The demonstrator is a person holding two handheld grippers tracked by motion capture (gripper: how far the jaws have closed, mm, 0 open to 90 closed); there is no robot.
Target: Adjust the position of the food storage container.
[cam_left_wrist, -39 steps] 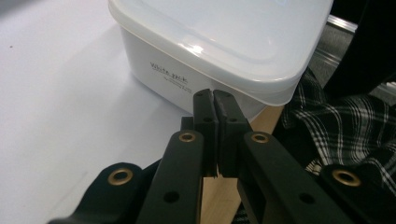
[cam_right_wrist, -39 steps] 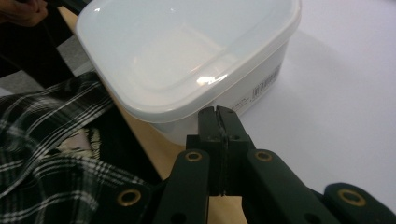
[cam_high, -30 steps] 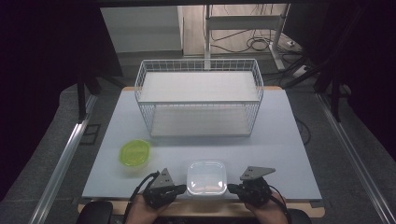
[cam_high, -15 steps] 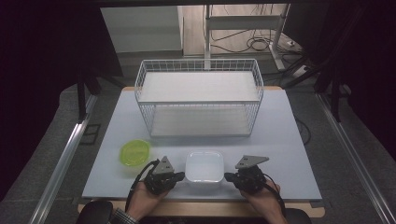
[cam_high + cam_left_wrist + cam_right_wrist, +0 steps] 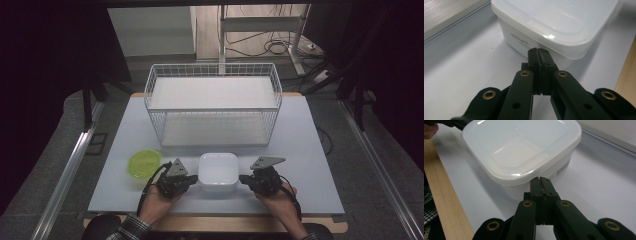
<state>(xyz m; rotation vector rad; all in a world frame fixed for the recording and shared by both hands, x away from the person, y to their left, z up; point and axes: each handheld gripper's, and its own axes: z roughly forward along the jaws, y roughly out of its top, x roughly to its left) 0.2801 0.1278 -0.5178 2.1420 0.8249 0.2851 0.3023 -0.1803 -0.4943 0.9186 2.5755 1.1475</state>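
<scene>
A lidded white plastic box (image 5: pixel 218 171) sits on the tabletop (image 5: pixel 310 165) between the left gripper (image 5: pixel 186 181) and right gripper (image 5: pixel 246 180), jaws pressed together against its sides. Likely light, smooth and slippery; best squeezed under the lid's rim.

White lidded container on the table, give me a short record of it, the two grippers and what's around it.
container: white container, lid on, near table front edge
left gripper: left gripper, jaws shut, tips against its left side
right gripper: right gripper, jaws shut, tips against its right side
behind: wire basket
left: green bowl
</scene>
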